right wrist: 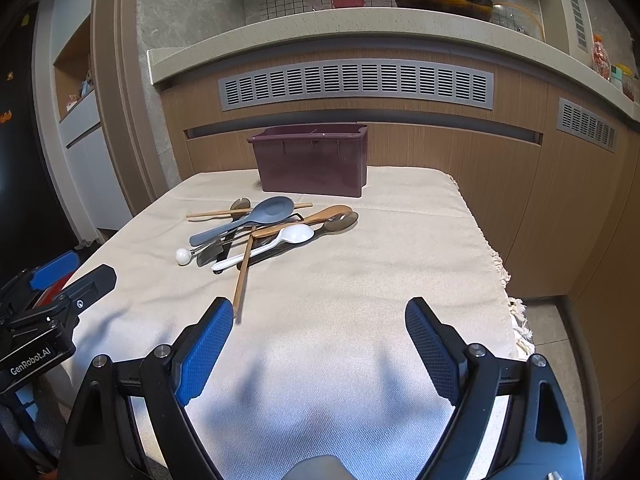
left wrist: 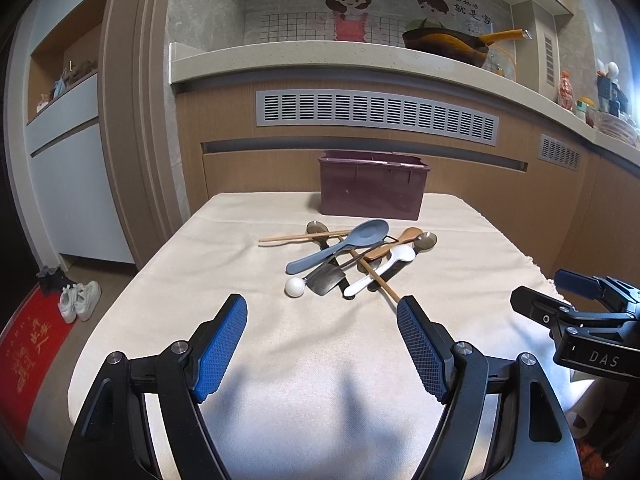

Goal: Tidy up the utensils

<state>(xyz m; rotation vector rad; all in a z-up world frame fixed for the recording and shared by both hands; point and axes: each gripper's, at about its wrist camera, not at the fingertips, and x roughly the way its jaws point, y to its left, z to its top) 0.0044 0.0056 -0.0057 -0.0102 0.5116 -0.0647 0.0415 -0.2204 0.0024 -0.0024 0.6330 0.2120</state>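
Observation:
Several utensils lie in a heap on the cream tablecloth (left wrist: 304, 360): a grey-blue spoon (left wrist: 340, 244), a white spoon (left wrist: 380, 270), a wooden spoon (left wrist: 394, 244), chopsticks (left wrist: 296, 236), and a dark spatula (left wrist: 326, 280) beside a white ball end (left wrist: 295, 287). Behind the heap stands a maroon utensil box (left wrist: 372, 186). My left gripper (left wrist: 322, 308) hangs open, short of the heap, nothing between its blue pads. My right gripper (right wrist: 320, 312) is open too, its left pad close to the tip of a chopstick (right wrist: 242, 276). The same heap (right wrist: 264, 228) and box (right wrist: 312, 160) show in the right wrist view.
A wooden cabinet front with grey vents (left wrist: 376, 116) rises behind the table, with a counter carrying a dark pan (left wrist: 448, 42). White shoes (left wrist: 80, 300) and a red mat (left wrist: 28, 352) lie on the floor at left. The cloth's fringed edge (right wrist: 516, 316) marks the table's right side.

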